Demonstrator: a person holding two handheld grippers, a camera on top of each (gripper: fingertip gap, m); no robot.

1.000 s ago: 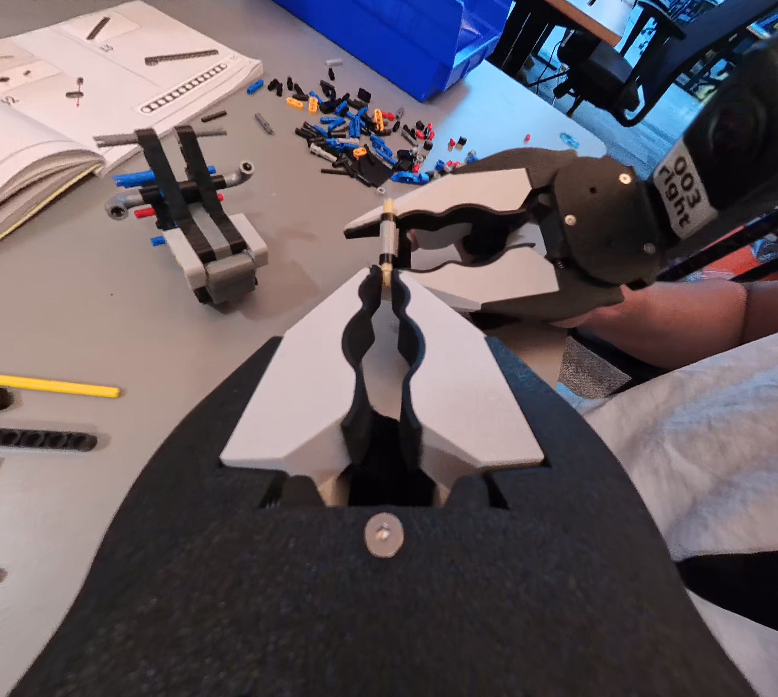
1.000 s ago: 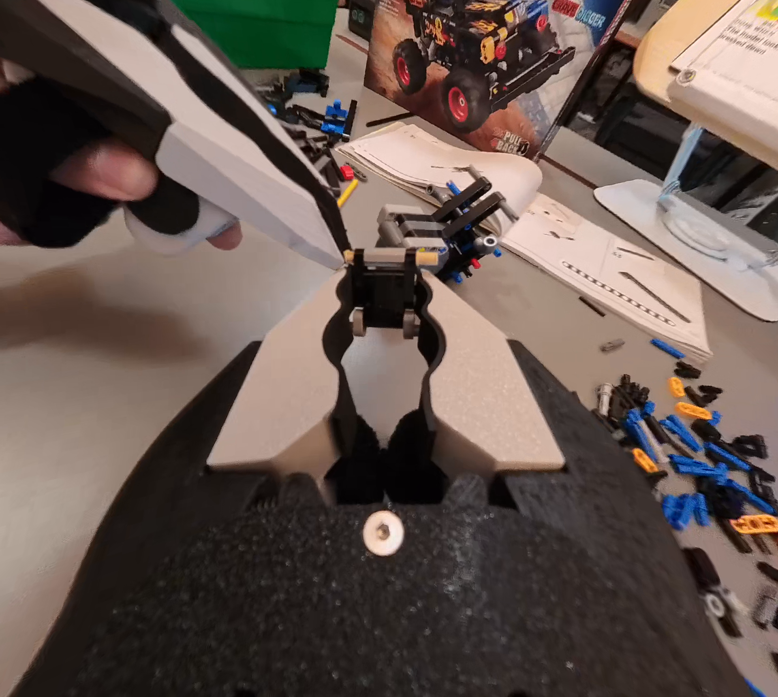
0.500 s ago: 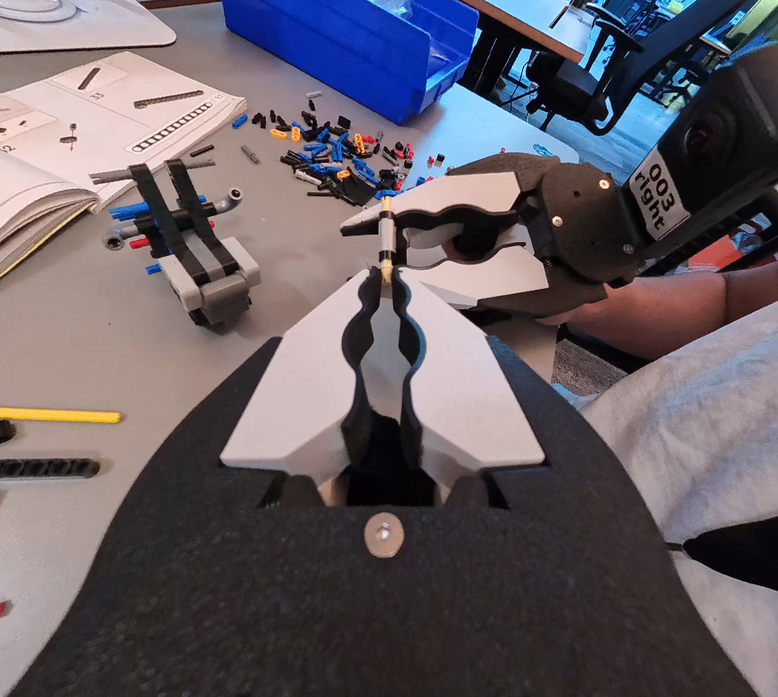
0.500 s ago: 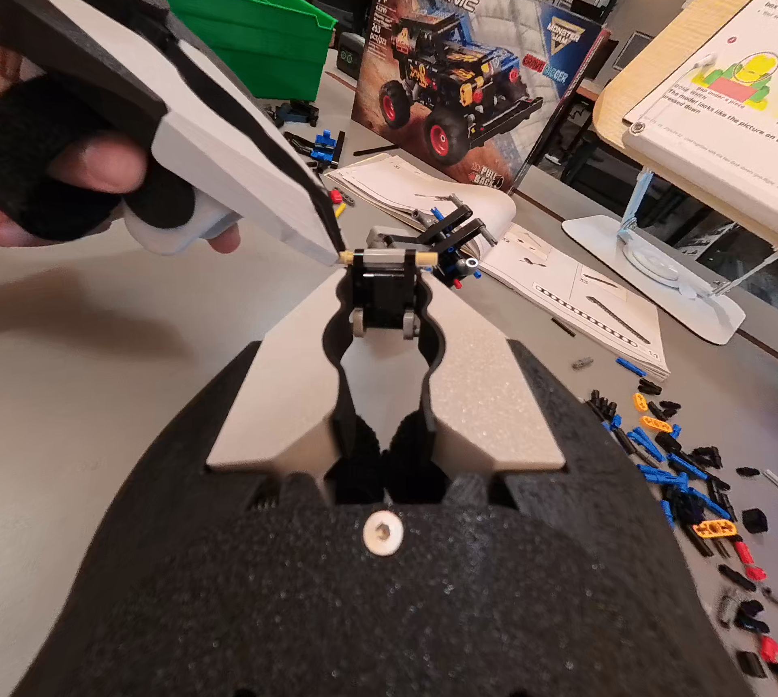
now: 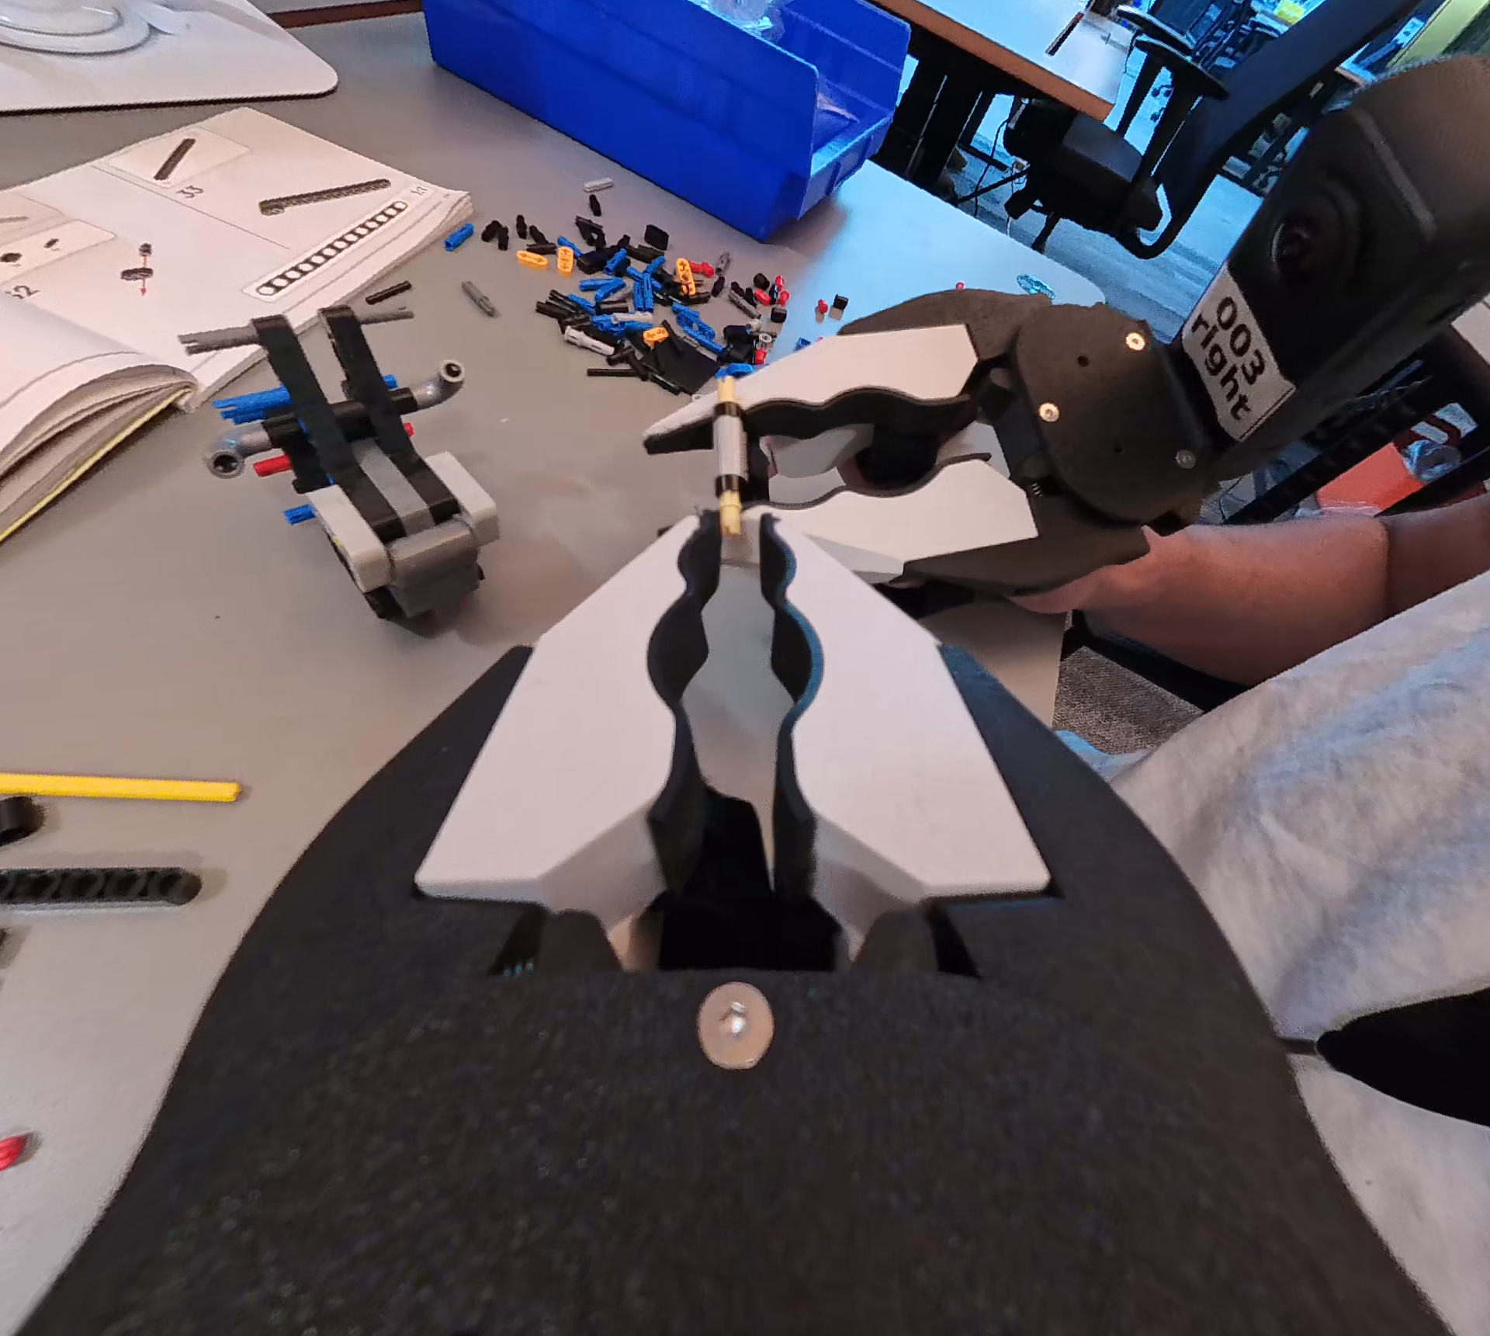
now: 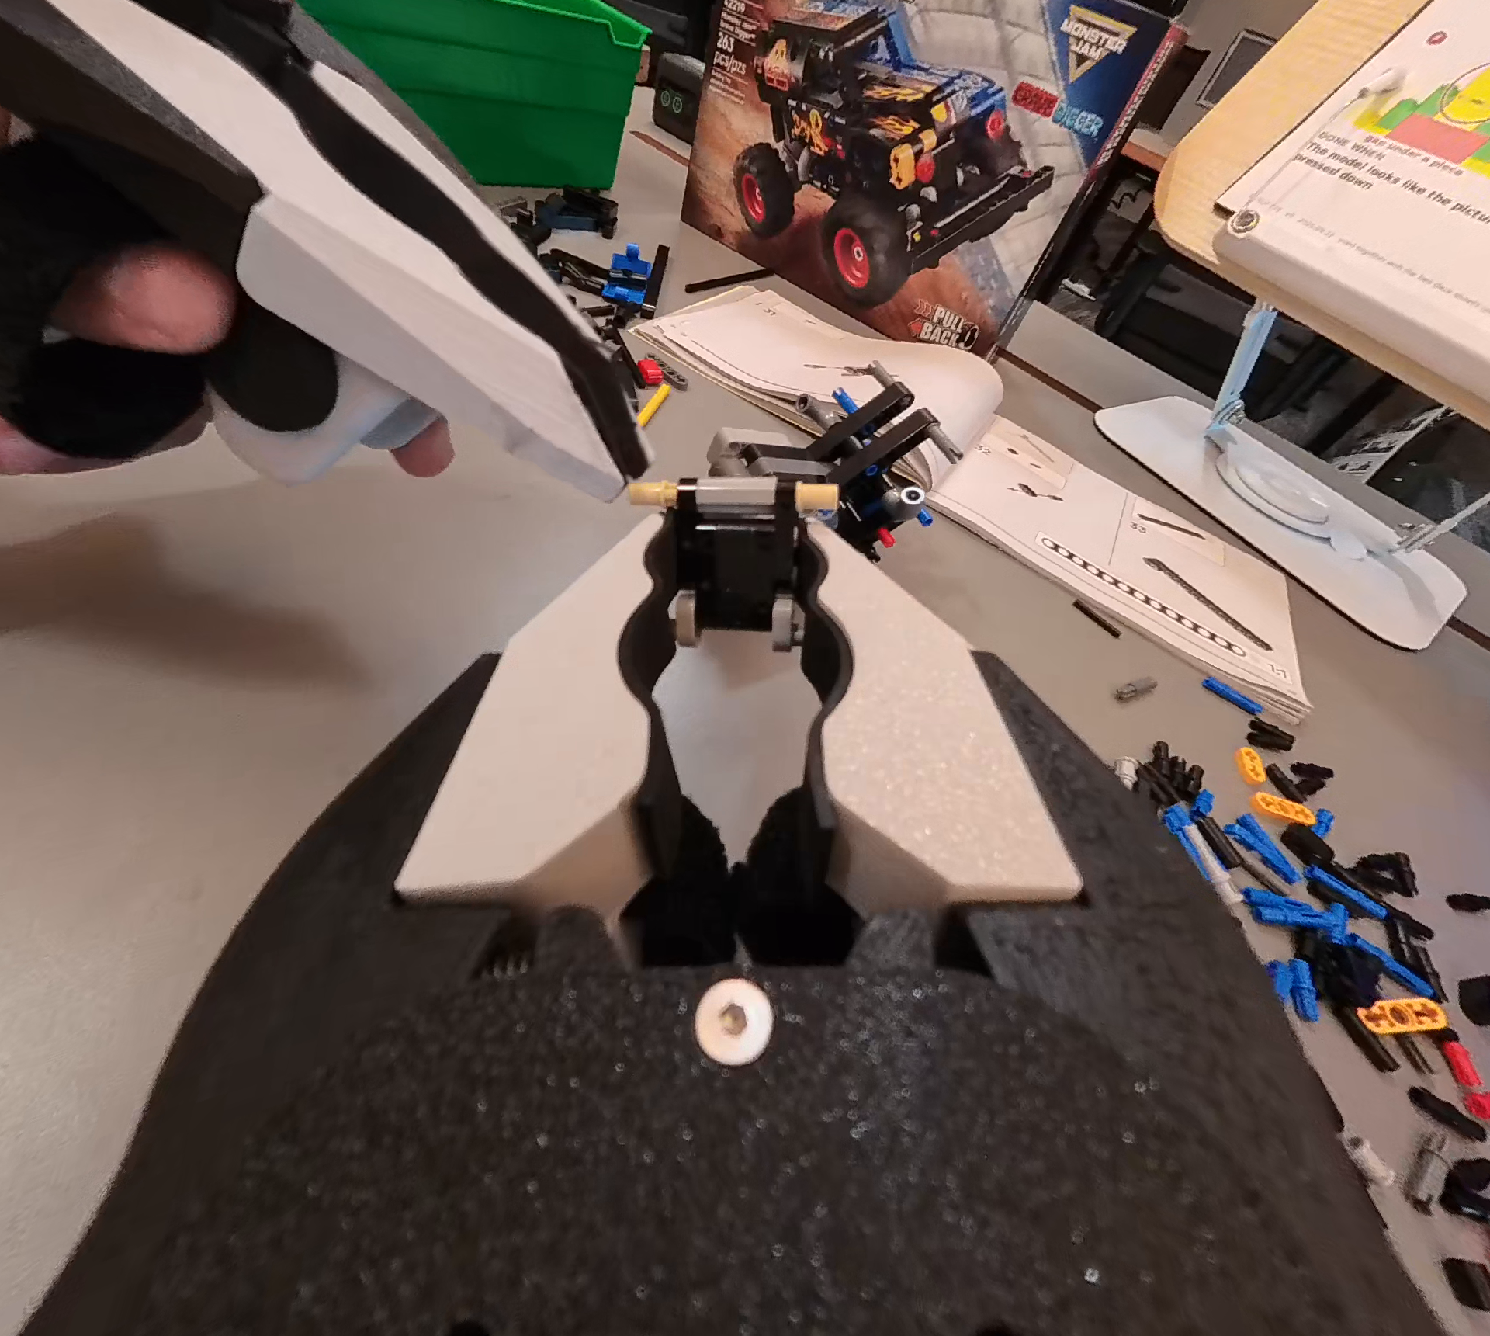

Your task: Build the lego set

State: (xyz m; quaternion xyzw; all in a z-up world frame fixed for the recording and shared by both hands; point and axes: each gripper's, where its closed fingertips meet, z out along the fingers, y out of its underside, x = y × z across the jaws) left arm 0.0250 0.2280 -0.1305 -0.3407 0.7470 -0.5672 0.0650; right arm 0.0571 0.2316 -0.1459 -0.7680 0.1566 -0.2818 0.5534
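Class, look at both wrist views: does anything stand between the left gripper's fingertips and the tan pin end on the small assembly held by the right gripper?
Nothing visible does. The left gripper, jaws apart, already has its tips at the tan pin end of the small assembly, which the right gripper clamps above the table.

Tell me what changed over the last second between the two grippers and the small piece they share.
The left gripper opened and let go of the tan pin end it had pinched; its tips now stand just apart from the pin. The right gripper remains shut on the small black subassembly. The larger partial model stayed on the table.
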